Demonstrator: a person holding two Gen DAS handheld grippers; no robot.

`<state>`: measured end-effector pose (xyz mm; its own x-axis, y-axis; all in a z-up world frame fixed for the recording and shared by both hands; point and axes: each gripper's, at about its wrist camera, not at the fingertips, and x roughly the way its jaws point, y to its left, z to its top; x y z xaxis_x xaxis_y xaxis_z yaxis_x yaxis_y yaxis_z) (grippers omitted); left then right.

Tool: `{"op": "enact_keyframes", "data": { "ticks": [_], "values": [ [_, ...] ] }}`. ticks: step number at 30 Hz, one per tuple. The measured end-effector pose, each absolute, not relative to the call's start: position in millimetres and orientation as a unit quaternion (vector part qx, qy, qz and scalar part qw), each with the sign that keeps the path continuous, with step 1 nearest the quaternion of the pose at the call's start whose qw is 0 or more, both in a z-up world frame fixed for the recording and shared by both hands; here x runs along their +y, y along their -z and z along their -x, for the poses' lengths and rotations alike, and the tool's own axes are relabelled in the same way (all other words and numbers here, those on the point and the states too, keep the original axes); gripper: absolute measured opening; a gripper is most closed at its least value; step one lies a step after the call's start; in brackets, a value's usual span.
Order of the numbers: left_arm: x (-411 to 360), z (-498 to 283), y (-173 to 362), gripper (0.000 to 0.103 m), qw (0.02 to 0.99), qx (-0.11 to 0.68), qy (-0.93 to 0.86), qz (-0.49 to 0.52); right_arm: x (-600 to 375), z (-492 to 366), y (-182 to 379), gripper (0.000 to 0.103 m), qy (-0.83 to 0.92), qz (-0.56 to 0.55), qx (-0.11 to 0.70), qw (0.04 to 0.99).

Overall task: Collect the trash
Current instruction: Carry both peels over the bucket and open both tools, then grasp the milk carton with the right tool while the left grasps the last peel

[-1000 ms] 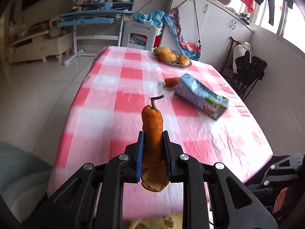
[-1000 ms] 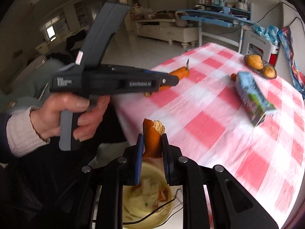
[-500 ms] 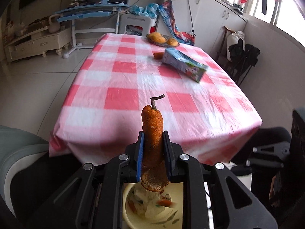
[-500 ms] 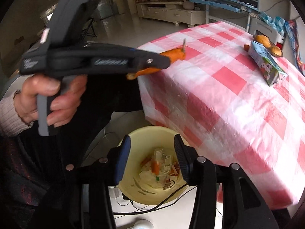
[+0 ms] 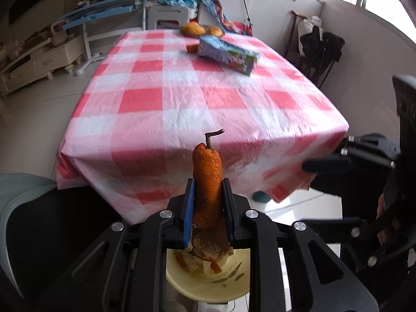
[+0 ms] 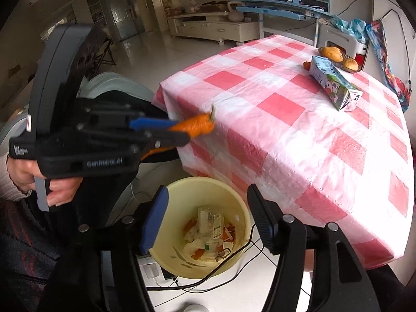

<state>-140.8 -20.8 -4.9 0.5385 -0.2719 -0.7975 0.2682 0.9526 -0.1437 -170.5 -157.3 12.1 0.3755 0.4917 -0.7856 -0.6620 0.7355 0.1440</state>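
orange peel [image 5: 207, 182] clamped in left tongs [image 5: 207, 217]; right tongs [image 6: 208, 218] spread above bin [image 6: 179, 260]

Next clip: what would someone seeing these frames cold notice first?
Most striking is the orange peel with its stem, pinched upright in the left tongs directly above the yellow bin on the floor at the table's near edge. The right tongs hang open and empty over that bin, which already holds cartons and scraps. Farther back on the pink checked tablecloth, a milk carton lies on its side.

Both wrist views overlook table [image 5: 208, 98] edge, sharing bin [image 6: 179, 267] below
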Motion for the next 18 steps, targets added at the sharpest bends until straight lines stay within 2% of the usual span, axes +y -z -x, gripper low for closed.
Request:
{"op": "enact_keyframes", "data": {
  "ticks": [1, 3, 6, 13, 18],
  "values": [
    [-22, 141, 6, 0.023, 0.874, 0.46, 0.156, 0.0, -157, 170, -13, 0.064, -0.35, 0.099, 0.434, 0.824],
    [-25, 142, 9, 0.038, 0.869, 0.468, 0.159, -0.006, -158, 170, -13, 0.065, -0.349, 0.102, 0.432, 0.825],
    [-28, 145, 8, 0.052, 0.872, 0.464, 0.156, -0.017, -159, 168, -14, 0.067, -0.346, 0.103, 0.43, 0.828],
    [-25, 144, 5, 0.057, 0.877, 0.456, 0.149, -0.015, -163, 164, -15, 0.071, -0.337, 0.105, 0.426, 0.833],
    [-14, 136, -13, 0.063, 0.905, 0.41, 0.116, -0.02, -165, 157, -22, 0.073, -0.32, 0.123, 0.406, 0.847]
  ]
}}
